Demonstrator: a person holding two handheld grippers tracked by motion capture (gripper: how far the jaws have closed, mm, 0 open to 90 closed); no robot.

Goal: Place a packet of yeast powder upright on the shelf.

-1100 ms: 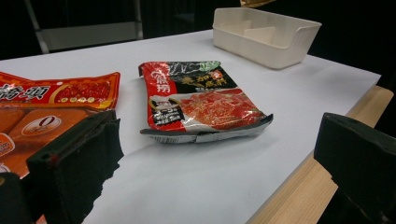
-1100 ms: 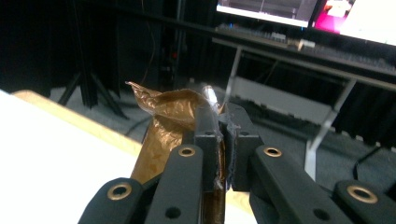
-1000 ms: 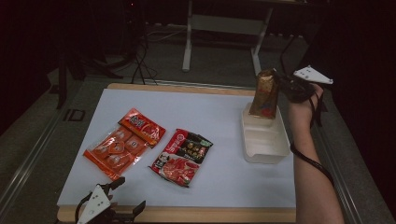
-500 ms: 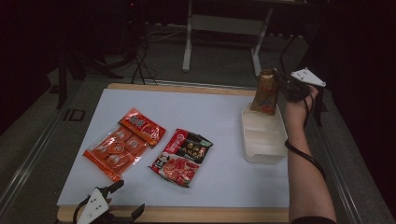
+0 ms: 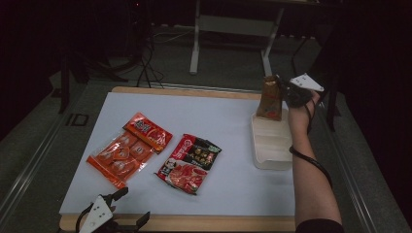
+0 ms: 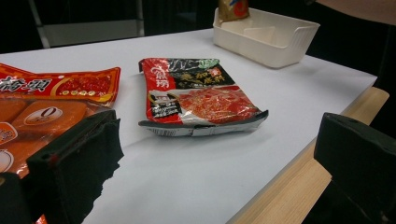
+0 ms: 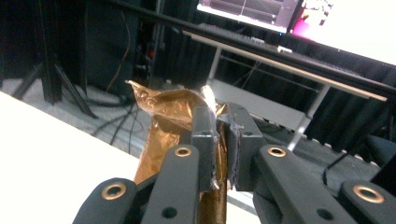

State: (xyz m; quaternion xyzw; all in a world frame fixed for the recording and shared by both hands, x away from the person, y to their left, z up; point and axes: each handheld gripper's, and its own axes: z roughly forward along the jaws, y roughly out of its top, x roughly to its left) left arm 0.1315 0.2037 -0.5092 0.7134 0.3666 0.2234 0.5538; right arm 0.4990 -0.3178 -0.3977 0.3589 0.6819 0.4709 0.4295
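My right gripper [image 5: 285,92] is shut on the top edge of a brown-gold packet [image 5: 270,101], which hangs upright over the far end of a white bin [image 5: 272,150]. Up close, its jaws [image 7: 220,122] pinch the crinkled foil of the packet [image 7: 166,116]. I cannot tell whether the packet's lower end rests in the bin. My left gripper [image 5: 132,208] sits open at the table's front left edge. Its jaws [image 6: 222,128] stand wide apart with nothing between them, facing a red-and-black packet [image 6: 196,95].
An orange packet [image 5: 128,148] and the red-and-black packet [image 5: 189,156] lie flat on the white table top [image 5: 218,116], left of the middle. The orange packet [image 6: 51,98] lies close to my left jaw. The bin [image 6: 266,39] stands at the right side.
My right hand has sunk a little with the brown-gold packet toward the far end of the bin. My left gripper has stayed where it was.
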